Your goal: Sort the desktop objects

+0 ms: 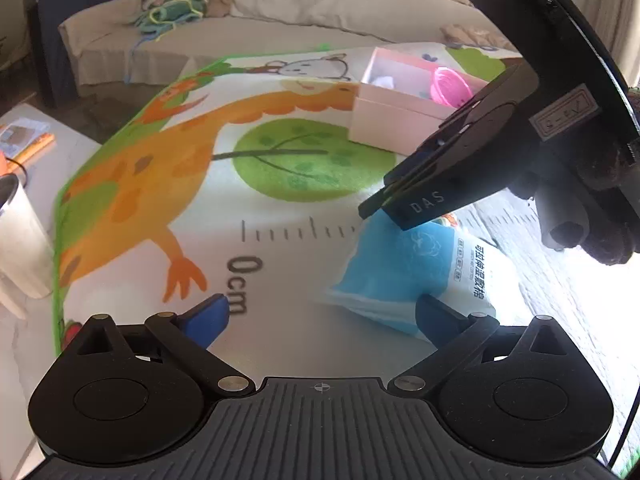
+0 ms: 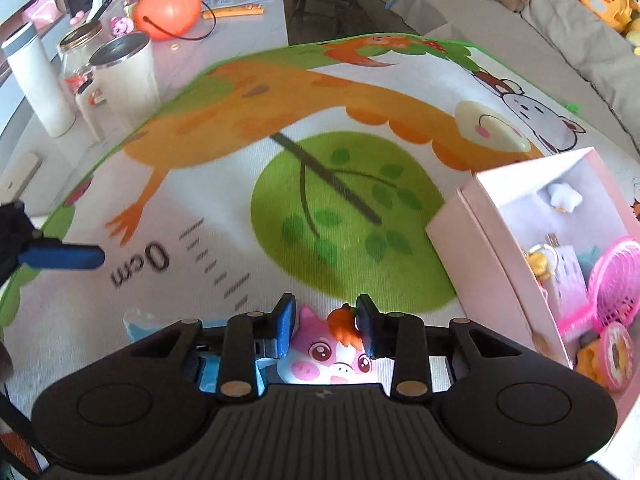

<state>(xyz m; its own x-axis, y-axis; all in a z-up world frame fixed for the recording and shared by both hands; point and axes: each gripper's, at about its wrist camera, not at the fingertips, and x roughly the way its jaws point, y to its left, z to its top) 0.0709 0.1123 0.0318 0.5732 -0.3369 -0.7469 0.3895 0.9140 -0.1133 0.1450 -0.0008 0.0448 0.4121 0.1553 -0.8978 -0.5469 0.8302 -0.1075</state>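
Right claw (image 2: 325,330) clamping pig packet (image 2: 332,356)

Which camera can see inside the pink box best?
The right wrist view. It looks down into the open pink box, so you can see the pink racket and other small toys inside. The left wrist view shows the box farther off and side-on, with only a peek inside.

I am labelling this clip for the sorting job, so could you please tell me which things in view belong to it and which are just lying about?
Part of the job:
- blue packet
- pink box
- pink racket in the box
- right gripper, jaws either side of the packet's cartoon-pig end
- left gripper, open

Lying about:
- orange pumpkin bucket
- steel cup
- white bottle
- glass jar
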